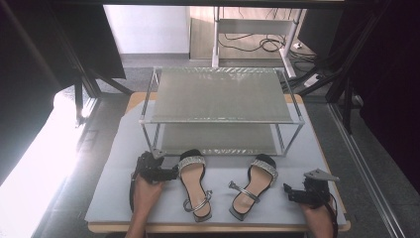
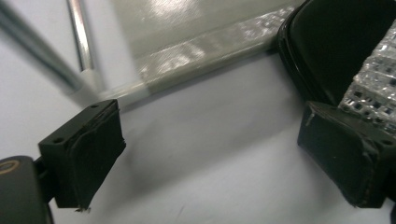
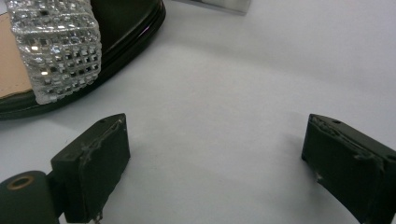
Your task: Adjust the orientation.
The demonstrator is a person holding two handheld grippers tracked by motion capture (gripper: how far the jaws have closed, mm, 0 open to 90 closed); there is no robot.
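Two black sandals with sparkly silver toe straps lie on the grey mat, toes toward the rack: the left sandal and the right sandal. My left gripper is open just left of the left sandal's toe. In the left gripper view that left sandal sits by the right jaw of the left gripper, whose jaws hold nothing. My right gripper is open, a little right of the right sandal. In the right gripper view the right sandal lies upper left of the empty right gripper.
A two-tier metal shoe rack with mesh shelves stands behind the sandals, its front leg close to my left gripper. The grey mat covers a wooden table. Cables trail on the floor beyond.
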